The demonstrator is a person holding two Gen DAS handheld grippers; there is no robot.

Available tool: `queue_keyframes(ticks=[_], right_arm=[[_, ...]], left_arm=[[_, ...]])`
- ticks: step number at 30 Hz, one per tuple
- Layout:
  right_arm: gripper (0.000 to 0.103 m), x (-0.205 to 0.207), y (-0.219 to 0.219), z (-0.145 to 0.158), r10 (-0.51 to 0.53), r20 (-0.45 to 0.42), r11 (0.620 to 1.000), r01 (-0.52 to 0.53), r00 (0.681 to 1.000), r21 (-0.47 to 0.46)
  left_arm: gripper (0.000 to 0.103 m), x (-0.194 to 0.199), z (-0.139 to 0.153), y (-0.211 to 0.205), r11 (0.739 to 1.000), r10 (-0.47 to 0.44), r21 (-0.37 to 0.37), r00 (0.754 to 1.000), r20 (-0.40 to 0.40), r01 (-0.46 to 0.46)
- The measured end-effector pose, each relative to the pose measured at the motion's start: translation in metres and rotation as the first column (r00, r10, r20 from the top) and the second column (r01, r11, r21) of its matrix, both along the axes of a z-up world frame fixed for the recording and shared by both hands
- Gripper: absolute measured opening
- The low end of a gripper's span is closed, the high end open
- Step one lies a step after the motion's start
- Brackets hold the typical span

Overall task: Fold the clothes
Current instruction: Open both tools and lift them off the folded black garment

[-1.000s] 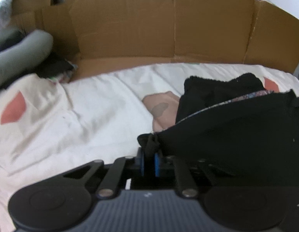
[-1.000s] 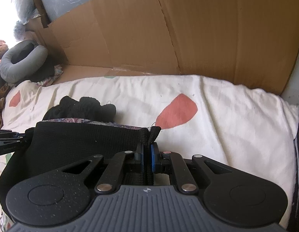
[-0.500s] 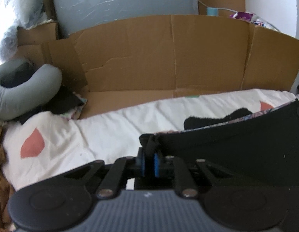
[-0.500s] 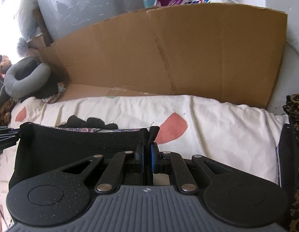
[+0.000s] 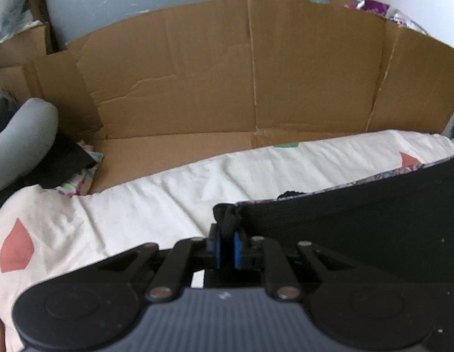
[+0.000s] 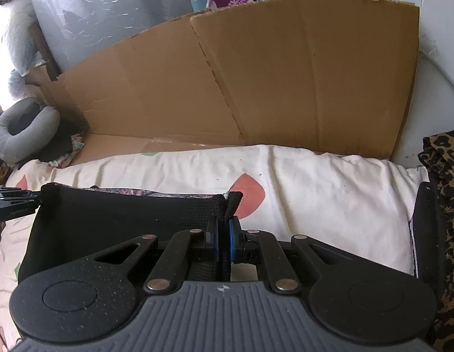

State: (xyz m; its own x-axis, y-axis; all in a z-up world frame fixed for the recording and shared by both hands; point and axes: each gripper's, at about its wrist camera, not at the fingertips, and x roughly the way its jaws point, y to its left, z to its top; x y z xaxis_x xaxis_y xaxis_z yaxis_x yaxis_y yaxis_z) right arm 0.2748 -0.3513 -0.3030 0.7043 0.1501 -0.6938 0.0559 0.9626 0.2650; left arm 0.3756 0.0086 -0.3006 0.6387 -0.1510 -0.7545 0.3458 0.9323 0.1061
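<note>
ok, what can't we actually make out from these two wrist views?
- Lower part of the black garment: right wrist view, hidden behind the right gripper body.
- Garment's right side: left wrist view, cut off by the frame edge beyond the left gripper.
- Patterned inner lining: only a thin blurred strip shows.
- Leopard-print fabric: right wrist view, cut by the right edge.

Garment [image 6: 124,214] stretched between left gripper [image 5: 226,245] and right gripper [image 6: 223,242], above bedsheet [image 6: 315,193]; cardboard [image 6: 256,88] upright behind bedsheet; neck pillow [image 6: 24,129] far left beside cardboard; patterned fabric [image 6: 445,176] at right edge
</note>
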Motion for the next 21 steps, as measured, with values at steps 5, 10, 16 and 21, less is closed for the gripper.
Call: queue_keyframes(ticks=[5, 10, 16, 21], right_arm=[[0.005, 0.007, -0.002, -0.008, -0.013, -0.025, 1.000, 0.013, 1.000, 0.005], [0.005, 0.017, -0.003, -0.019, -0.027, -0.052, 1.000, 0.027, 0.998, 0.004], [0.005, 0.028, -0.001, -0.035, -0.029, -0.093, 1.000, 0.029, 0.995, -0.002], [0.005, 0.034, 0.003, -0.046, -0.023, -0.118, 1.000, 0.020, 0.993, -0.021]], left_arm=[[0.010, 0.010, -0.010, -0.003, 1.000, -0.002, 0.003, 1.000, -0.017, 0.002], [0.010, 0.018, -0.014, -0.005, 1.000, -0.002, 0.000, 0.999, -0.034, 0.002], [0.006, 0.031, -0.024, -0.004, 1.000, 0.026, 0.006, 0.997, -0.067, -0.026], [0.006, 0.037, -0.032, -0.009, 1.000, 0.022, 0.020, 0.997, -0.076, -0.021]])
